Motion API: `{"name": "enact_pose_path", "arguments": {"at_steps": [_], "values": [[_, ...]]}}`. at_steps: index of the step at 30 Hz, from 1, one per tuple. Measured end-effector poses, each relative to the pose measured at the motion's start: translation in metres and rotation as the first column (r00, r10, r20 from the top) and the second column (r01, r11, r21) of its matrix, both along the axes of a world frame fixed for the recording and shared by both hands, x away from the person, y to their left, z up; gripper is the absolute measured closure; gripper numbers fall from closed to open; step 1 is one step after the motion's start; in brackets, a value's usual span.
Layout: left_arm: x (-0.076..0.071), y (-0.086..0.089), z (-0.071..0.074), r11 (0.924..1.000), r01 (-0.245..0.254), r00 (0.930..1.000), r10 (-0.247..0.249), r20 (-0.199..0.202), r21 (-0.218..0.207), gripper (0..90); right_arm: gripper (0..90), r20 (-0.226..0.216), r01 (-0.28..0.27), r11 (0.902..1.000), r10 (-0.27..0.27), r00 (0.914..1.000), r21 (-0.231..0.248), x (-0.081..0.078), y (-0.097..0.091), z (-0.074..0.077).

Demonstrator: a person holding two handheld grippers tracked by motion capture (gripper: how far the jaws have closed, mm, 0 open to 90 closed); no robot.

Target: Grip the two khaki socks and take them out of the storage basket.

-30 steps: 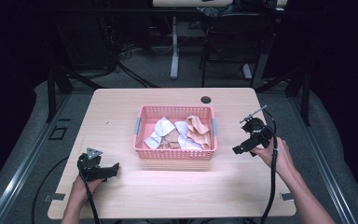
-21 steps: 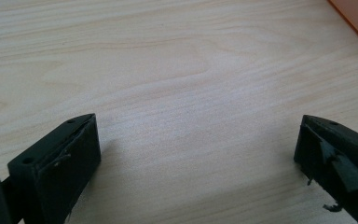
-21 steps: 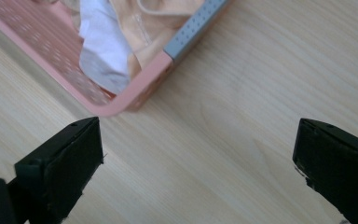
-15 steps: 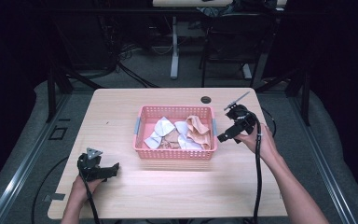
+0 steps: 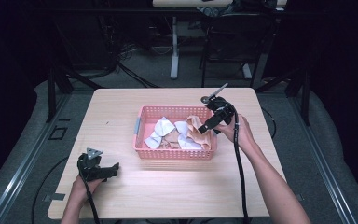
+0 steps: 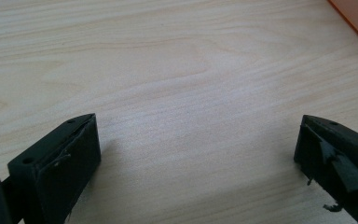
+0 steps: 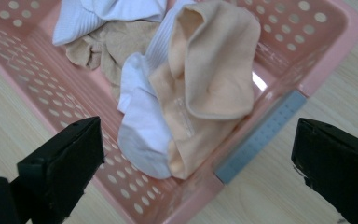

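The right tongs (image 5: pixel 208 125) hang over the right end of the pink perforated plastic basket (image 5: pixel 144 119), jaws spread wide and holding nothing. Directly ahead of them, between the two jaws in the right gripper view, lies a peach-coloured fabric sock (image 7: pixel 209 84), draped over a white ribbed sock (image 7: pixel 142 126) inside the basket, with a tan crumpled sock (image 7: pixel 102 46) farther in. The grey handle strip (image 7: pixel 261 135) on the basket's end wall sits just below that jaw line. The left tongs (image 5: pixel 114 169) rest low on the pale wooden worktop (image 5: pixel 121 107), well apart from the basket, jaws also wide open and empty, bare wood between them.
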State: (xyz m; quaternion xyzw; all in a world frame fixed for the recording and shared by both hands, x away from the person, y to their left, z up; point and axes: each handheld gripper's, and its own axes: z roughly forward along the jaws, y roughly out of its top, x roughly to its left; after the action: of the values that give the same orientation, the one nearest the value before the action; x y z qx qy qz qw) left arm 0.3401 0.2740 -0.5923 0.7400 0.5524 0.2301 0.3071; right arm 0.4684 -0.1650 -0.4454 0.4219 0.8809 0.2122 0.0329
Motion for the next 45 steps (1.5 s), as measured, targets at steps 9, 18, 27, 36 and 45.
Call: {"name": "enact_pose_path", "arguments": {"at_steps": [9,18,27,36,45], "values": [[0.0,0.0,0.0,1.0,-0.001,1.0,0.001,-0.002,0.0,0.4,9.7,-0.022,-0.008,1.0,0.008,0.9997,-0.002,0.017,0.024,-0.013],[0.0,0.0,0.0,1.0,0.0,1.0,0.0,0.0,-0.001,0.3,25.8,-0.052,0.04,0.9989,-0.041,0.9978,-0.026,0.034,0.041,-0.038],[0.0,0.0,0.0,1.0,0.001,1.0,-0.001,-0.001,-0.003,0.1,38.9,-0.076,0.103,0.9926,-0.108,0.9913,-0.064,0.048,0.052,-0.055],[0.0,0.0,0.0,1.0,0.001,1.0,-0.001,-0.001,-0.003,0.1,79.3,-0.017,0.139,0.9877,-0.141,0.9899,-0.07,0.052,0.045,-0.053],[0.0,0.0,0.0,1.0,-0.001,1.0,0.001,-0.001,-0.003,0.1,81.4,-0.04,0.116,0.992,-0.118,0.9922,-0.05,0.05,0.035,-0.046]]}}
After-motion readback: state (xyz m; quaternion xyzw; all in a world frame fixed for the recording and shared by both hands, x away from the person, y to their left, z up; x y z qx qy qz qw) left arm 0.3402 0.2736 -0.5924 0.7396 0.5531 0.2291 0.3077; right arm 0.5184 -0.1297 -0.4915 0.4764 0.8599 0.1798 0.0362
